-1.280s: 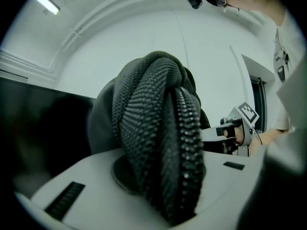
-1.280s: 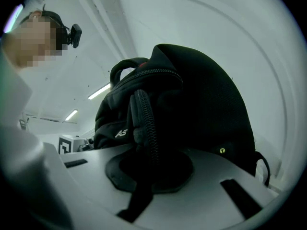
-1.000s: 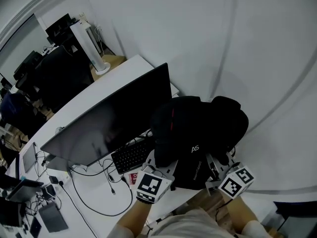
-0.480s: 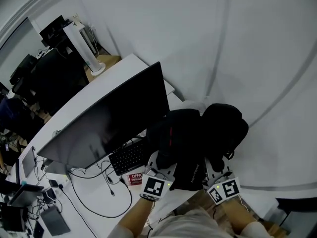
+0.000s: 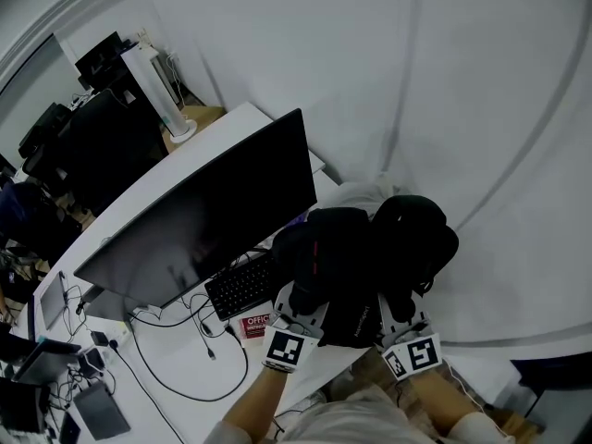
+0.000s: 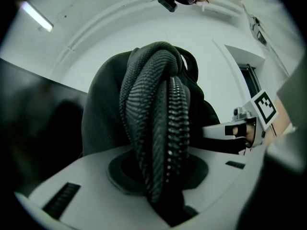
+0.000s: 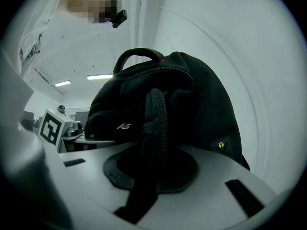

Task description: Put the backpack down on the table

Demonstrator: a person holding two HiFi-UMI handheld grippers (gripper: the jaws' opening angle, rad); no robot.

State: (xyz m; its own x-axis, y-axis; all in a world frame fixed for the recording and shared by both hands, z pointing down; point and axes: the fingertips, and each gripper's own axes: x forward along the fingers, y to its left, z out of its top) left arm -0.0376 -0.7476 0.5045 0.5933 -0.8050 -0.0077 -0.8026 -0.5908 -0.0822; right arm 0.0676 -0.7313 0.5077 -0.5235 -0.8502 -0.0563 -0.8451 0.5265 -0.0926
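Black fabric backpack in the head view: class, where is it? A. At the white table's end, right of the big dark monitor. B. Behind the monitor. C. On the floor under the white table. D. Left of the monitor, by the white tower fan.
A: the black fabric backpack sits at the end of the white table, right of the big dark monitor.

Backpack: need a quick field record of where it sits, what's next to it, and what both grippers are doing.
backpack: black, upright, appears to rest on the near right end of the table
neighbours: monitor and keyboard, to its left in the head view
left gripper: shoulder strap between jaws, which have just been opening; pad contact unclear
right gripper: second strap hangs slack between parted jaws, which have just been opening
status: set-down looks nearly done
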